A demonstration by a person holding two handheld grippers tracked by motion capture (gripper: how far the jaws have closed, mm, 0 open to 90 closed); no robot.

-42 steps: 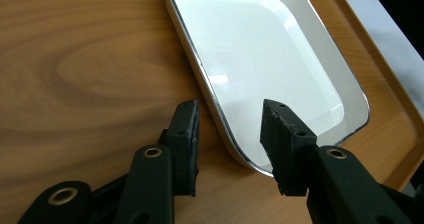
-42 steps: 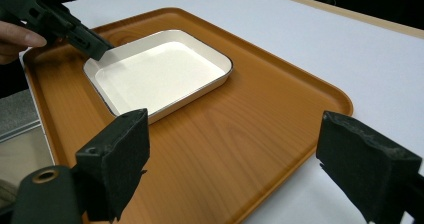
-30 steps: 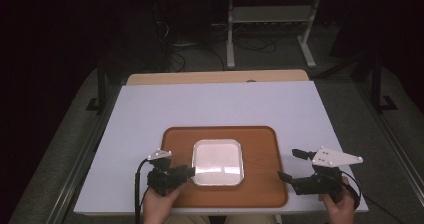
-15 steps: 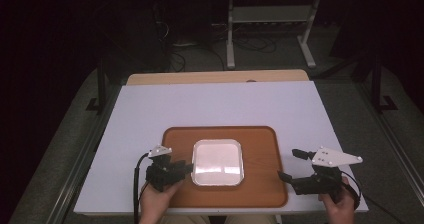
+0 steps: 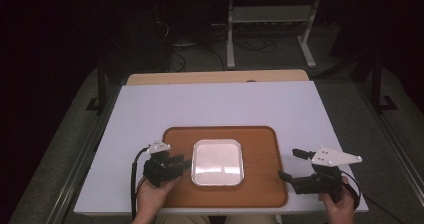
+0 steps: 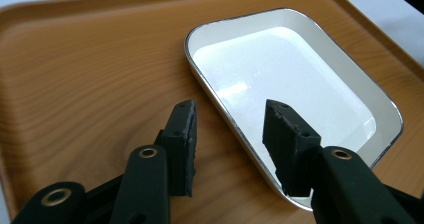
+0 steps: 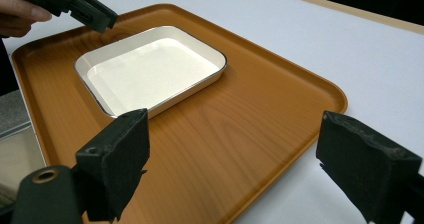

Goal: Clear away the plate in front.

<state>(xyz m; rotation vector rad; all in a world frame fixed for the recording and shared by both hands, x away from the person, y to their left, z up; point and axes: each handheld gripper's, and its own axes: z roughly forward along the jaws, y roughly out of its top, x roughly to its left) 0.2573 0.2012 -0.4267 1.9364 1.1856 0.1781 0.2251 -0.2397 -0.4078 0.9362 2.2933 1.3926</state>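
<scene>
Nearer now, the left gripper (image 6: pixel 229 134) straddles the white dish's (image 6: pixel 295 84) rim, jaws apart.

Honestly nothing readable anywhere here: no labels, brands or numbers on the white dish (image 5: pixel 217 162), wooden tray (image 5: pixel 260 149) or bench (image 5: pixel 220 104).

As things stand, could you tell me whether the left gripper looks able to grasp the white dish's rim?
Probably yes: the left gripper is open, its jaws straddling the near rim of the white dish, with nothing between them.
</scene>
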